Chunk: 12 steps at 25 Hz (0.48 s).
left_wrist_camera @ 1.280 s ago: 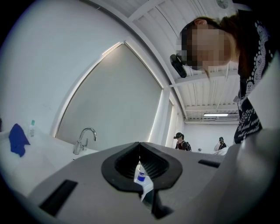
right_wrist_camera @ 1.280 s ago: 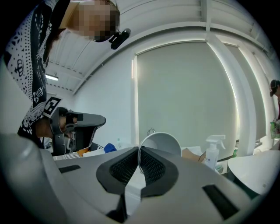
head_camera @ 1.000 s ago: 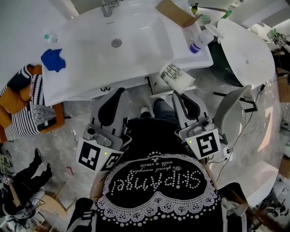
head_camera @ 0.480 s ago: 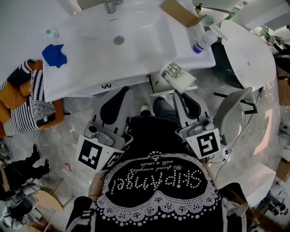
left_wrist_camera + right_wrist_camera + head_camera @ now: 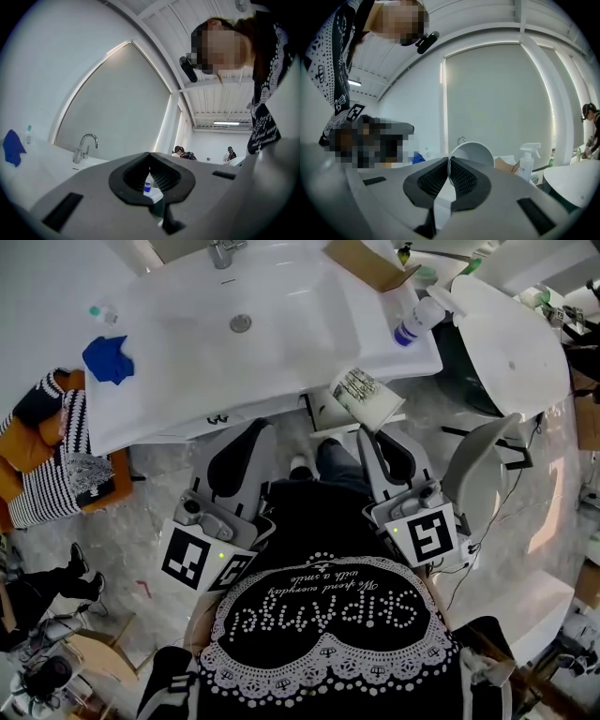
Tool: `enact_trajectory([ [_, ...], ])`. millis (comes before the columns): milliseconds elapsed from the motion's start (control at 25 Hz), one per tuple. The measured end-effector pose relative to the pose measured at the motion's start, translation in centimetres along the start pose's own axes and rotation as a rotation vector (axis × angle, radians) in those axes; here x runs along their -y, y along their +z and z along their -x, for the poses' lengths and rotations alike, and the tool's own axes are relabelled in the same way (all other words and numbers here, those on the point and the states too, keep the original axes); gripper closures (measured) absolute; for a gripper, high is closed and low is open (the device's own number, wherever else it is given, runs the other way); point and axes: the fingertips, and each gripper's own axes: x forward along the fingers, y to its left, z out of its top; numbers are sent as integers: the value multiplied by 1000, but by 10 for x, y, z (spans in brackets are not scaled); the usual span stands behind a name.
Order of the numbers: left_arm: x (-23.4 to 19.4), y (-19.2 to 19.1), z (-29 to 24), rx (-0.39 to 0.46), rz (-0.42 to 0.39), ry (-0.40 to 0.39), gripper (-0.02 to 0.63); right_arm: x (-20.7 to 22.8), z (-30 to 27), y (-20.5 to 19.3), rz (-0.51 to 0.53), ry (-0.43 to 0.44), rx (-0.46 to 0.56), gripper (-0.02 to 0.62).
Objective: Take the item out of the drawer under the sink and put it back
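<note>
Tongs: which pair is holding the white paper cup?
The right grey tongs pinch the white paper cup by its rim; the left grey tongs are shut on nothing.

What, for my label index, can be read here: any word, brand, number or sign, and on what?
"SkipAmge": studded letters on the person's black top, upside down in the head view.
Cursive line beside it: too small to read.
Cup: dark print, blurred, unreadable.
Spray bottle label: too small.
Marker cubes: square patterns, no words.
</note>
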Motion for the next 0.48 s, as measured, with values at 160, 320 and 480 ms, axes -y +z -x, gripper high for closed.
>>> enact_trajectory([
  [160, -2, 0, 0, -1, 6, 2, 601, 0, -1, 0, -5, -1, 0, 566],
  [320, -5, -3, 6, -3, 10, 6, 601, 0, 0, 0, -7, 0, -5, 566],
  [480, -8, -4, 8, -8, 3, 14, 601, 0, 0, -2, -5, 3, -9, 566],
])
